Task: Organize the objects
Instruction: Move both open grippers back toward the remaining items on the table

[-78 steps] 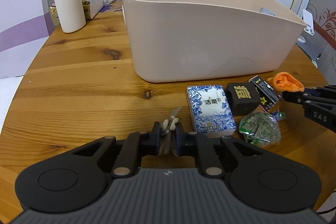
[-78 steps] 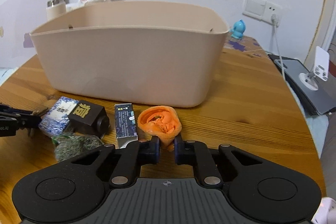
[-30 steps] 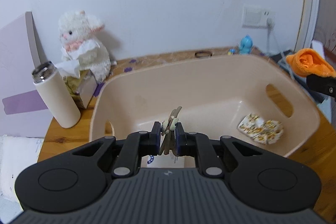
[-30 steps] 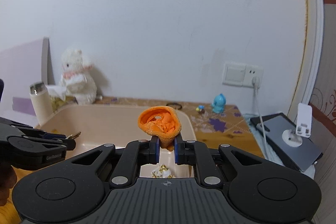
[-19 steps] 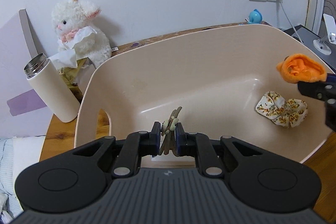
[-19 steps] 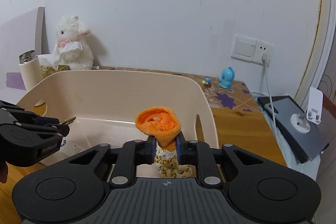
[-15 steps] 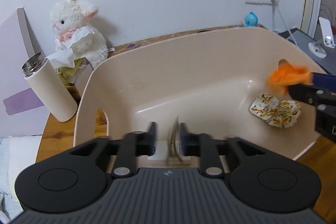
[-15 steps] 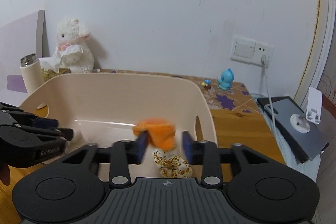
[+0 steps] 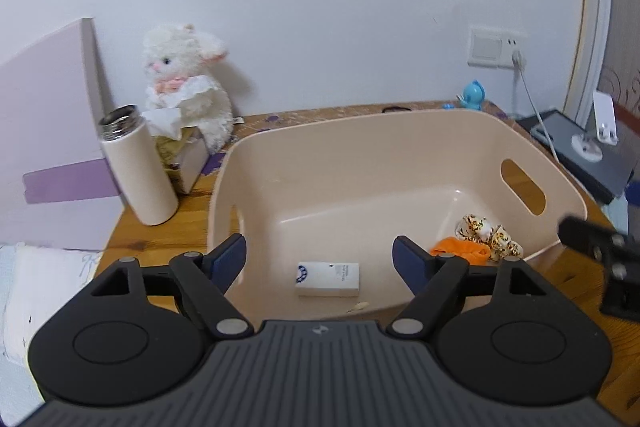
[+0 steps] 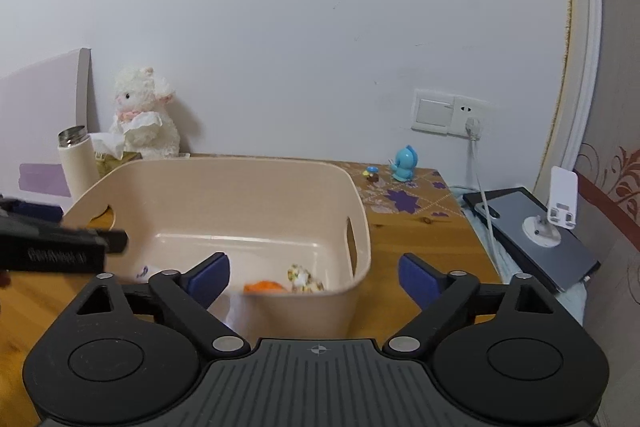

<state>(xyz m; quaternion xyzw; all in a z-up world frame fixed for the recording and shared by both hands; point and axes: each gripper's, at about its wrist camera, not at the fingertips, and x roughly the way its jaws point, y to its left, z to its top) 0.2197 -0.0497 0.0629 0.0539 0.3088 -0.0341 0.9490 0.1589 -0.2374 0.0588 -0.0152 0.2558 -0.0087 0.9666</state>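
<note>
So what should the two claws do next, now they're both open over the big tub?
Probably lift both away from the beige plastic tub and go look for more things to tidy. The left claw and right claw are wide open and hold nothing. The orange cloth lies inside beside the spotted fabric bundle, with a small white box nearby.

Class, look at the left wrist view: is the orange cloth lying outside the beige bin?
No, the orange cloth lies inside the beige bin, beside the patterned cloth.
</note>
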